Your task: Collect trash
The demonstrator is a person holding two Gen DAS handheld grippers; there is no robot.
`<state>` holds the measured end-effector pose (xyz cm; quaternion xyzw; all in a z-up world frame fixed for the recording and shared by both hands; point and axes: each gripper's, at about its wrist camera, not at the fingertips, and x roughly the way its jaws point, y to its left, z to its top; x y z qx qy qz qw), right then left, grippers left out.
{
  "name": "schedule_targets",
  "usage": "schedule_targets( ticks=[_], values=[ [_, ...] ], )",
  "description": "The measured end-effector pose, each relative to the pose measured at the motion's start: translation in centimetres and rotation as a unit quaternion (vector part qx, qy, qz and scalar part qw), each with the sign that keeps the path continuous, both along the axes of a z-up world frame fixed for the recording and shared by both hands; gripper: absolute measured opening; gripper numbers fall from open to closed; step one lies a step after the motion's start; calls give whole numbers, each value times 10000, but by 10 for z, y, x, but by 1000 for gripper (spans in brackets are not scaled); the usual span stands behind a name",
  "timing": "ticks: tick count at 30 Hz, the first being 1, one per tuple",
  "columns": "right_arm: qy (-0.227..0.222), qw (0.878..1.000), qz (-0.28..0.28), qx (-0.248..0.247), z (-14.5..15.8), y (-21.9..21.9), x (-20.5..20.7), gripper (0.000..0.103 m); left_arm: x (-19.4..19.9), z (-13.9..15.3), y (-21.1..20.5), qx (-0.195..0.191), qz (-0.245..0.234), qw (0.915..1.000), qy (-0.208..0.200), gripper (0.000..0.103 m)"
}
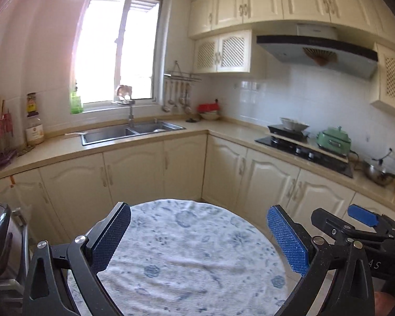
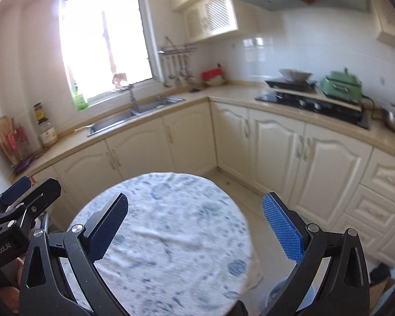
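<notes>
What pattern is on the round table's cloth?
White tablecloth with a blue floral print, sharpest in the left wrist view.

Round table (image 1: 187,250) under a blue-patterned white cloth | cream cabinets (image 1: 134,173) beneath a beige counter | double steel sink (image 1: 129,131) below a bright window (image 1: 115,50) | black hob (image 1: 302,150), green pot (image 1: 334,139) beside it | range hood (image 1: 318,52) above

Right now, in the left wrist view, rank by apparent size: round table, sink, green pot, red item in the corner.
1. Round table, though nearness inflates it.
2. Sink.
3. Green pot.
4. Red item, smallest.
</notes>
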<state>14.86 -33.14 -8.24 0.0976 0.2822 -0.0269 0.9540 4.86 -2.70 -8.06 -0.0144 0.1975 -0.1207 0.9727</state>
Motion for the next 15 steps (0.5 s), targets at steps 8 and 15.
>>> schedule_targets(
  ticks=[8, 15],
  values=[
    [-262, 9966, 696, -348, 18, 77, 18, 103, -56, 11, 38, 105, 840, 9958, -341, 102],
    [-359, 9944, 873, -479, 21, 105, 12, 103, -65, 4, 35, 109, 1144, 9930, -259, 102]
  ],
)
